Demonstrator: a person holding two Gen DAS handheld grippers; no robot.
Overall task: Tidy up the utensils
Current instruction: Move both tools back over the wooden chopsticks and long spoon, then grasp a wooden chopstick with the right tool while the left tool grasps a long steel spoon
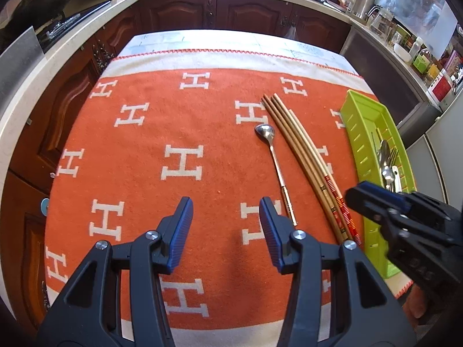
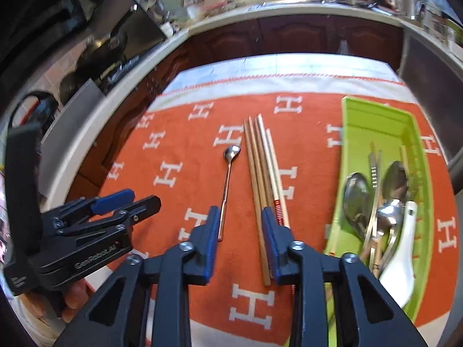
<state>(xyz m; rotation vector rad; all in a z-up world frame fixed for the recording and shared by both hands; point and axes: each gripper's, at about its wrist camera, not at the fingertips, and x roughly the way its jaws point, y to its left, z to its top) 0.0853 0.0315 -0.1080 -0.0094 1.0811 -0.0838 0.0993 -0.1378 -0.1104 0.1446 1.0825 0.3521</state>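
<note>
The tabletop (image 1: 162, 38), pale with a faint blue print at its far edge, is almost wholly covered by an orange woollen blanket with white H letters and a cream border (image 1: 179, 115). On the blanket lie a slim long-handled metal teaspoon (image 1: 275, 167), bowl pointing far, and just to its right a bundle of wooden chopsticks with red-banded near ends (image 1: 306, 156). Further right, near the blanket's right edge, sits a lime-green slotted plastic cutlery tray (image 1: 357, 124) running near to far.

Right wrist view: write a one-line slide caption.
Open right gripper above a spoon and chopsticks, beside a green tray.
</note>
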